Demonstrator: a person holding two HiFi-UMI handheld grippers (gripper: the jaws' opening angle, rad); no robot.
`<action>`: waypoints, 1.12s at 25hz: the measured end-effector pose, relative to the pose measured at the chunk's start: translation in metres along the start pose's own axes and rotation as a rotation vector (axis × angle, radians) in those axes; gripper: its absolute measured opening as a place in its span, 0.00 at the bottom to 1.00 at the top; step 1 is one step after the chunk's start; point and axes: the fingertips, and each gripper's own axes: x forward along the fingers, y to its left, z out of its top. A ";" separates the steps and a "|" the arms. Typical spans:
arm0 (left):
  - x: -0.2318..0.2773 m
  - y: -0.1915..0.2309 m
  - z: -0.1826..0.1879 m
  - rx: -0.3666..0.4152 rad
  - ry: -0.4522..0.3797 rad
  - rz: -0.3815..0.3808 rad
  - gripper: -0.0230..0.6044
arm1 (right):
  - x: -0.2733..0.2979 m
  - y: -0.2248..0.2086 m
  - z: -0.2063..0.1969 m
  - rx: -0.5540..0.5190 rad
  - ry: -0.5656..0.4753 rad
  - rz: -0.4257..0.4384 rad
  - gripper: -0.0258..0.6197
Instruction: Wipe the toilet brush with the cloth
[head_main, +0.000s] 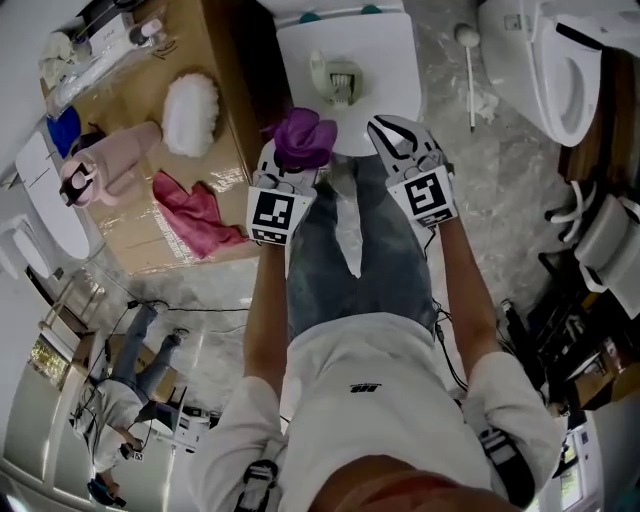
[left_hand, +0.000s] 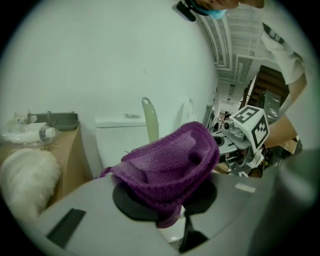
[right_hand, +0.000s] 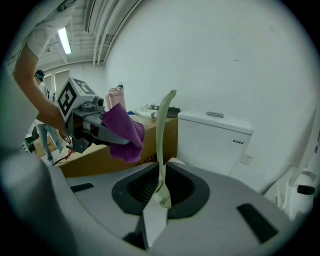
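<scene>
In the head view the toilet brush (head_main: 335, 80) is seen at the middle of the toilet lid (head_main: 390, 60). In the left gripper view the cloth (left_hand: 170, 165) is pinched by the left gripper (left_hand: 172, 210). In the right gripper view the right gripper (right_hand: 159, 202) is parted and empty, and the brush could be toppled by an off-centre nudge.

A white toilet (head_main: 390, 60) sits at top centre of the head view, with a second toilet (head_main: 560, 60) in the upper right corner. At upper left, a cardboard surface (head_main: 220, 70) bears a fluffy white bundle (head_main: 190, 112), a pink plush item (head_main: 120, 160) (what kind is unclear) and a crumpled red rag (head_main: 195, 215). A white rod (head_main: 470, 80) lies on the floor (head_main: 500, 170) between the toilets.
</scene>
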 end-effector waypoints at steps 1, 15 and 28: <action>0.004 0.001 -0.004 -0.002 0.002 -0.001 0.18 | 0.005 -0.002 -0.005 -0.003 0.004 0.003 0.09; 0.056 0.014 -0.049 -0.040 -0.004 0.009 0.23 | 0.072 -0.016 -0.075 -0.131 0.116 0.057 0.11; 0.089 0.019 -0.064 -0.054 -0.032 0.000 0.29 | 0.122 -0.013 -0.099 -0.339 0.136 0.123 0.17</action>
